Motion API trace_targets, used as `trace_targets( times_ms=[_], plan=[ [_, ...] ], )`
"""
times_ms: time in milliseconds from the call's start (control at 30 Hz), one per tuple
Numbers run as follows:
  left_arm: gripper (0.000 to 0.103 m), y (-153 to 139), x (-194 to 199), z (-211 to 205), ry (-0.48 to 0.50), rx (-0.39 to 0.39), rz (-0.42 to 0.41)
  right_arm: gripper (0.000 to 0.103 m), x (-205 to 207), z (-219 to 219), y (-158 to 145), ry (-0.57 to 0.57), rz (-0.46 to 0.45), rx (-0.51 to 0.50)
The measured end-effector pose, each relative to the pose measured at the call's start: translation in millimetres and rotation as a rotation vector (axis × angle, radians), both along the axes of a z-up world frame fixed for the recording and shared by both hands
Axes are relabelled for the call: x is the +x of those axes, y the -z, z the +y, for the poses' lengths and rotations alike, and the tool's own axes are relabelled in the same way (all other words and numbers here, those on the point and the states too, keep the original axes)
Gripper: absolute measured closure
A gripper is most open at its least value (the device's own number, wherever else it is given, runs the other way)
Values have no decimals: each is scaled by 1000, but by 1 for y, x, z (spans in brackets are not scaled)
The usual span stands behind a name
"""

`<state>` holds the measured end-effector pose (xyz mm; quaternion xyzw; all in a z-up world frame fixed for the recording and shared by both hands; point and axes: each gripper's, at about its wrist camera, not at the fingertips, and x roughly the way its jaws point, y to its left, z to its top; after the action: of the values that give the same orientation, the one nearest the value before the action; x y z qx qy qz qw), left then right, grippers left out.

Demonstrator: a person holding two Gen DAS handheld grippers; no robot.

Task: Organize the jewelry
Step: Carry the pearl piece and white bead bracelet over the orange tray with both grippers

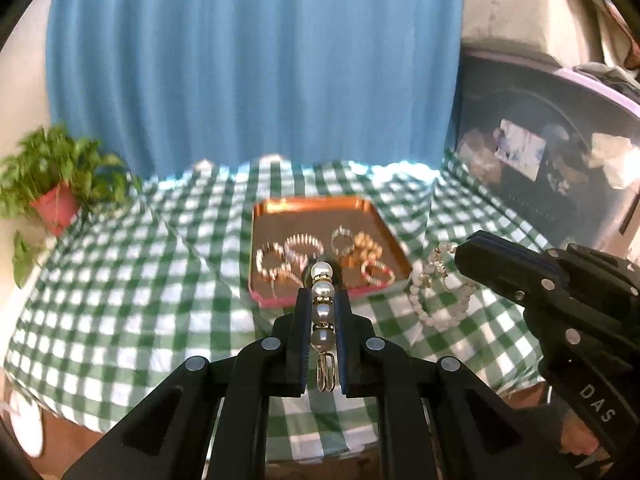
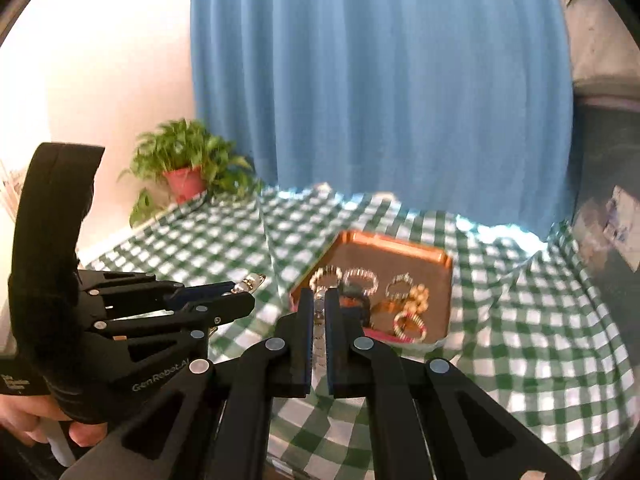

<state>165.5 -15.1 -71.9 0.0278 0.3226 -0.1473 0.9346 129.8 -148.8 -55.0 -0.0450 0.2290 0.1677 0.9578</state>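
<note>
Pearl bracelet pinched in left gripper, long axis along the fingers, pointing to tray at frame centre; about five rings there, second bead strand hangs centre-right.
Right view: right gripper pressed together on a thin chain; one tray just beyond.

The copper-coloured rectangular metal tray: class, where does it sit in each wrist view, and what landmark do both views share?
Left wrist view: copper-coloured rectangular metal tray at centre, just beyond the fingertips.
Right wrist view: tray right of centre.
Shared landmark: potted green plant, left of the tray in both.
</note>
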Motion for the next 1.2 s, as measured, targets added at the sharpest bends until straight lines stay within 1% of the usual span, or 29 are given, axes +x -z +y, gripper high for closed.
trace_targets(
  times_ms=[133, 233, 267, 333, 433, 567, 667, 767, 867, 933, 1000, 1133, 1200],
  plan=[
    [92, -28, -6, 0, 8, -3, -58, 99, -9, -2, -25, 4, -57, 5],
    [92, -50, -10, 5, 18, -29, -122, 99, -10, -6, -40, 11, -96, 30],
    [92, -58, -10, 7, 24, -42, -156, 99, -11, -8, -42, 12, -103, 38],
    [92, -68, -7, 13, 7, -45, -189, 99, -5, -12, -50, 7, -119, 62],
    [92, -76, 7, 21, 1, -85, -188, 99, 14, -16, -59, 6, -142, 80],
    [92, -77, 29, 25, -24, -94, -193, 99, 36, -22, -62, 6, -166, 89],
    [92, -70, 47, 25, -15, -115, -185, 99, 51, -25, -56, 4, -162, 105],
    [92, -58, 65, 20, 0, -120, -172, 99, 71, -30, -41, 10, -145, 116],
    [92, -36, 90, 11, 14, -104, -136, 99, 91, -34, -22, 25, -111, 120],
    [92, -22, 103, 4, 22, -79, -121, 99, 108, -38, -9, 34, -73, 151],
    [92, -10, 116, 0, 27, -77, -99, 99, 122, -39, 2, 34, -44, 163],
    [92, 17, 148, -4, 26, -91, -42, 99, 147, -38, 12, 45, -21, 145],
    [92, 32, 160, -8, 12, -64, -30, 99, 156, -36, 17, 43, -9, 139]
  ],
)
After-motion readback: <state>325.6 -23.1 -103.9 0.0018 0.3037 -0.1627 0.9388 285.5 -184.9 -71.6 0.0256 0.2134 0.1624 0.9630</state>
